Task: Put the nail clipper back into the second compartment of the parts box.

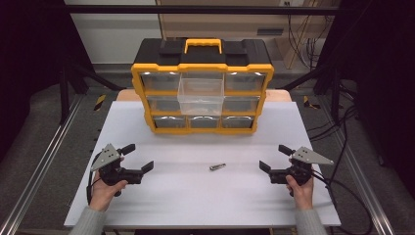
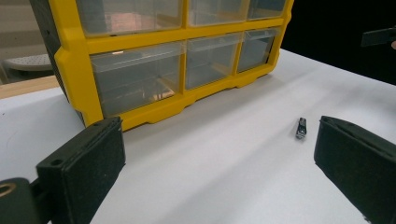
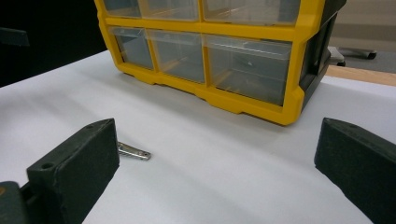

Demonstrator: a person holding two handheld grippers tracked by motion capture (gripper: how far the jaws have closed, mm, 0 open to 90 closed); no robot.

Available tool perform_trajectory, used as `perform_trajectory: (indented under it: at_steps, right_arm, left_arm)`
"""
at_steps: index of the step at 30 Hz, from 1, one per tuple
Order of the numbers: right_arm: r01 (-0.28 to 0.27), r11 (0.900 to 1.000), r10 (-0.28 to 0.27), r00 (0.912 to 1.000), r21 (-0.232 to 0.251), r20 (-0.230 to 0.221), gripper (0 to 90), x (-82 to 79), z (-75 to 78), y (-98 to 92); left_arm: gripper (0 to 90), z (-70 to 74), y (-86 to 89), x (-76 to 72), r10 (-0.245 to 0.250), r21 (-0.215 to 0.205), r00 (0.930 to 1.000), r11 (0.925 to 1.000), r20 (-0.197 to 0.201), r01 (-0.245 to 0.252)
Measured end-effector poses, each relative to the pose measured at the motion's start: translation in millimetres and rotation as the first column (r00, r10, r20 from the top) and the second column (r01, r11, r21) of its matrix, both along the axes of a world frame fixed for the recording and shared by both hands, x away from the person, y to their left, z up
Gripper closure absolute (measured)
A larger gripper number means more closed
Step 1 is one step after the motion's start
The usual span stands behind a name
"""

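So I'm holding the left gripper (image 1: 138, 157) low over the white table (image 1: 205, 200), jaws spread wide apart with nothing between them. In the left gripper view I'm looking past both black pads (image 2: 93, 163) at bare tabletop. The right gripper (image 1: 275, 157) is doing the same thing on the other side: jaws gaping, nothing caught, and it's hovering just above the surface too. The two are sitting well apart, pointing inward toward each other.

The thing I'm working around is the small metal clip (image 1: 217, 167), which looks like a nail clipper, though it's too small to say for sure. It's lying flat on the table between the two grippers, a bit closer to the right one, and neither is touching it. In the left gripper view it's showing up just inside the far jaw (image 2: 301, 128); in the right gripper view it's poking out from behind the near jaw (image 3: 134, 152).

Farther out, the yellow and black organizer box (image 1: 201, 68) is standing upright at the back of the table, handle on top, with rows of clear drawers. The middle drawer (image 1: 201, 94) is sticking out toward me, pulled open, while the others are sitting flush. The clip is lying in front of the box, well clear of it.
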State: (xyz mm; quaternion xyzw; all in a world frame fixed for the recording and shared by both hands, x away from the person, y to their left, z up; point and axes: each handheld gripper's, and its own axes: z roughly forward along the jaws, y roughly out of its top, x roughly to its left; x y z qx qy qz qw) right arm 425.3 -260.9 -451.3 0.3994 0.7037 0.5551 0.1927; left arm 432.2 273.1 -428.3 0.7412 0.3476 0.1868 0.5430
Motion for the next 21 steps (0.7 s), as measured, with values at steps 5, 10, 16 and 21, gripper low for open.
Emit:
perform_trajectory:
  at_steps: [5, 10, 16, 21]
  right_arm:
    - [-0.007, 1.0, 0.007, 1.0, 0.002, 0.001, 0.5, -0.3, -0.1, -0.3]
    - [-0.007, 1.0, 0.007, 1.0, 0.001, 0.005, 0.5, -0.5, 0.6, -0.9]
    - [-0.014, 1.0, 0.014, 0.9999, -0.006, -0.003, 0.4, -0.6, 0.1, -0.2]
    - [-0.015, 1.0, 0.015, 0.9999, -0.005, 0.0, 0.5, -0.5, 0.1, -0.2]
  left_arm:
    - [1.9, 0.2, -1.2, -0.8, -0.002, 0.001, 1.0, 1.0, 0.002, 0.002]
    - [2.1, 0.4, -4.7, -0.7, -0.011, 0.012, 0.9999, 0.9999, 0.003, 0.011]
    - [2.0, 1.1, -10.2, -0.8, -0.02, 0.02, 0.9998, 0.9996, 0.003, 0.02]
    - [2.0, 1.5, -13.5, -0.8, -0.022, 0.026, 0.9998, 0.9994, 0.0, 0.022]
